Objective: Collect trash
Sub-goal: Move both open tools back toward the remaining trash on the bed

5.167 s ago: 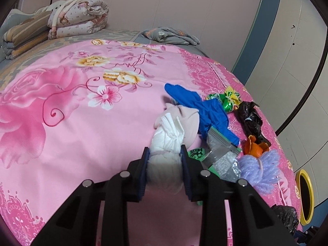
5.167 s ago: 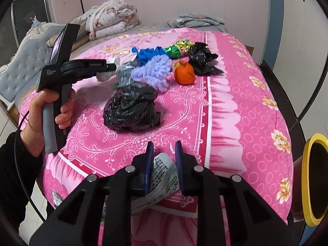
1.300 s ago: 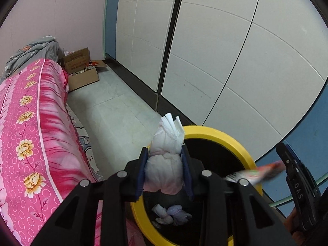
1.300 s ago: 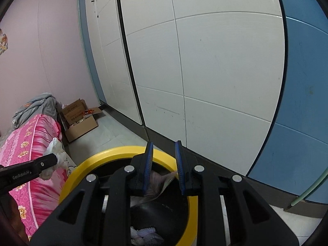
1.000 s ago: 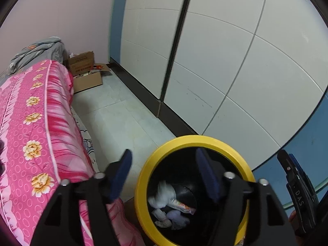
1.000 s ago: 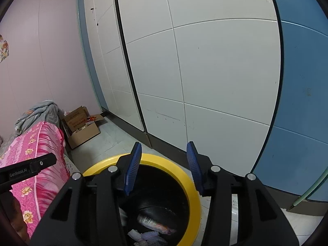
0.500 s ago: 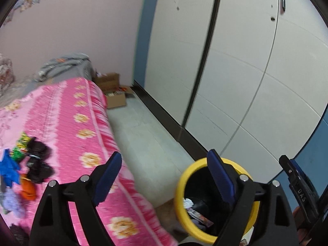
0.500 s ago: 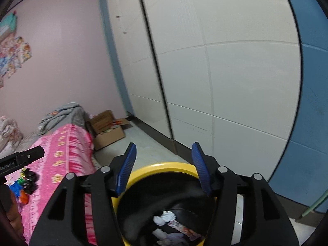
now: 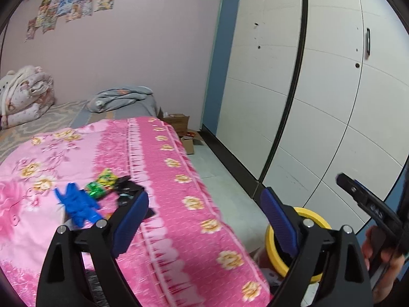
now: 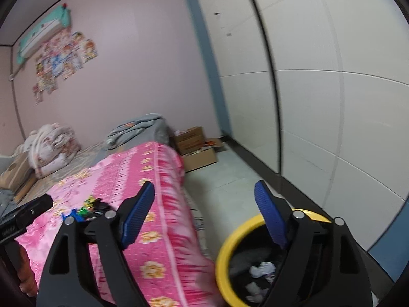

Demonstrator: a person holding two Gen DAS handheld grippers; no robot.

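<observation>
Left gripper [image 9: 204, 220]: fingers spread wide, nothing in them, held over the pink bed [image 9: 163, 204]. Right gripper [image 10: 204, 212]: fingers wide apart too, empty, just above the yellow bin [image 10: 230, 243]. Bin holds white scraps [image 10: 260, 268] w/ other bits. Only the left view clearly shows more trash on the bed: blue glove [image 9: 76, 202], green wrappers [image 9: 101, 183], black bag [image 9: 127, 189].

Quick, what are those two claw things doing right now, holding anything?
Left gripper: open, holding nothing.
Right gripper: open, holding nothing.
</observation>
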